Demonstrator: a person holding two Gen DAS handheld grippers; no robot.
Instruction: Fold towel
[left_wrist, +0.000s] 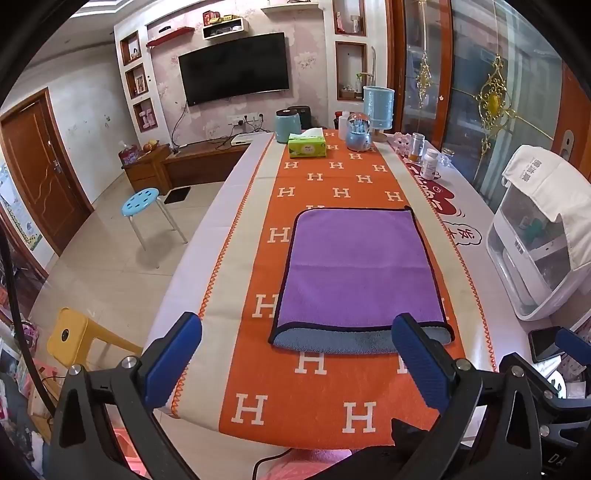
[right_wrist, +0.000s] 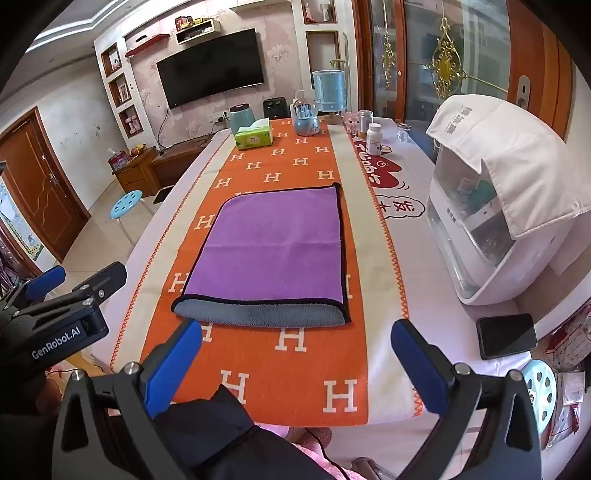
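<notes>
In the left wrist view we see the purple towel lying flat on the orange runner that covers the middle of the table. It is folded over once, so that a strip of its grey underside shows along the edge nearest us, below the dark-piped purple layer. Our left gripper hangs above the runner just on our side of the towel, its blue pads spread wide with nothing between them; the right-hand fingertip overlaps the towel's near right corner in the picture, but we cannot tell whether it touches the cloth. Beyond the towel, at the far end of the runner, stand a green tissue box and a pale blue globe. To the right of the towel, off the runner, a white appliance sits on the table, and a dark phone lies near the table's edge.

In the right wrist view the towel lies in the same spot on the runner, its grey strip again toward us. Our right gripper is held on the near side of the towel, also wide apart and empty. The left gripper shows to the left of the towel, off the runner. The phone lies to the right of the towel, below the appliance.
</notes>
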